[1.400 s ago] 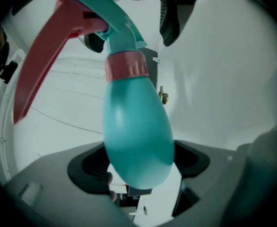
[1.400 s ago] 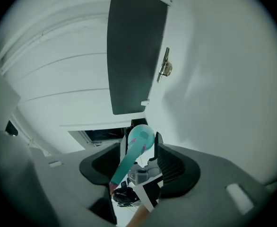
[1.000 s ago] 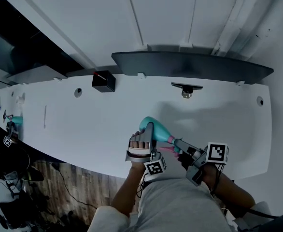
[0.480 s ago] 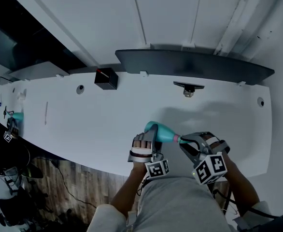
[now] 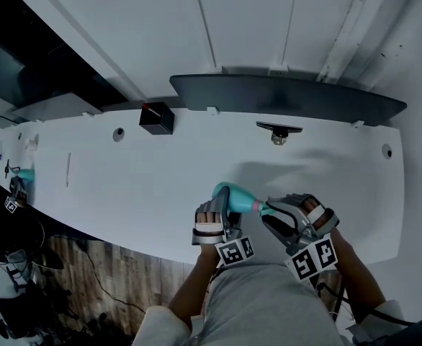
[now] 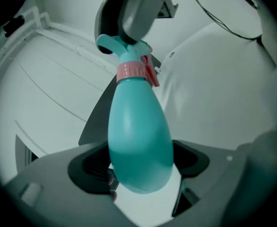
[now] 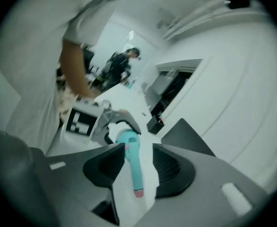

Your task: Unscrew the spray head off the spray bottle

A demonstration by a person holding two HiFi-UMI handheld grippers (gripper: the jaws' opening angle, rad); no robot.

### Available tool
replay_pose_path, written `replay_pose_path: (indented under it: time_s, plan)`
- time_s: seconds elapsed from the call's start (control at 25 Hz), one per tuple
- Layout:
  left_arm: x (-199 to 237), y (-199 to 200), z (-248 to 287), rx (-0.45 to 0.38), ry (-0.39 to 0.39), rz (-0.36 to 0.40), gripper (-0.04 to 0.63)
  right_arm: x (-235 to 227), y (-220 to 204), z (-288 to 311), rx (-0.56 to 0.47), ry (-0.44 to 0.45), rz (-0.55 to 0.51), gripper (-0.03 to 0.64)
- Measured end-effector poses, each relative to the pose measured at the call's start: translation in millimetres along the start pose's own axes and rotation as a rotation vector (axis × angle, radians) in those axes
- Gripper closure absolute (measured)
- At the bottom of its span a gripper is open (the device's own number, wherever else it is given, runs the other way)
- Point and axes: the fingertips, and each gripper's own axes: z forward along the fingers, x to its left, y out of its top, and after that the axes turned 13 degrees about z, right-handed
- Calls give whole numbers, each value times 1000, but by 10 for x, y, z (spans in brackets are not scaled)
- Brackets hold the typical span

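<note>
Now left tool point(image 6: 139, 150) pinches spray bottle point(image 6: 136, 112); right tool point(image 7: 139, 150), just spreading, flanks spray head point(image 7: 135, 174).

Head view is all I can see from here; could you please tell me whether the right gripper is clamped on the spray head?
Observer: No. In the right gripper view, the jaws of the right gripper have just been opening. The spray head lies between them, clear of the pad on the picture's right.
Operator: Thank you. Is the left gripper gripping the bottle?
Observer: Yes. The left gripper view shows the left gripper shut on the wide lower body of the spray bottle.
Operator: And has the head come off at all?
Observer: Not yet. In the left gripper view, the pink collar sits flush on the bottle's neck.
</note>
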Motion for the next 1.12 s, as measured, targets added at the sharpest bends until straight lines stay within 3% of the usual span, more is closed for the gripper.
replay_pose_path:
  time_s: [0.08,0.16,0.28,0.32,0.4,0.48,0.6,0.76,0.92,1.08,1.12]
  plan:
    - [50,-72,8,26,26,-11,198,-255,203,-178,-181,-54,414,339]
    - [98,-148,15,49,55,-10,198,-453,245,-348,-313,-34,987,330]
    - [177,-221,35,66,101,12,198,-328,43,-344,-371,192,1885,337]
    - [202,-227,39,66,115,21,198,-244,-40,-293,-376,245,2115,337]
    - [249,-201,28,57,148,46,199,-115,-211,-182,-371,259,2392,337]
    - [296,-138,-7,38,189,86,198,-72,-340,-92,-365,225,2507,336]
    - [330,-52,-67,9,229,140,198,-26,-453,26,-308,165,2531,339]
    - [261,-21,-70,3,214,169,199,26,-496,97,-205,117,2379,522]
    - [269,-37,-73,7,206,146,199,-27,-465,82,-131,82,2198,526]
    - [258,-41,-56,11,198,135,199,-42,-468,83,-112,92,2167,526]
    - [252,-45,-54,11,191,124,199,-53,-418,86,-112,106,2094,526]
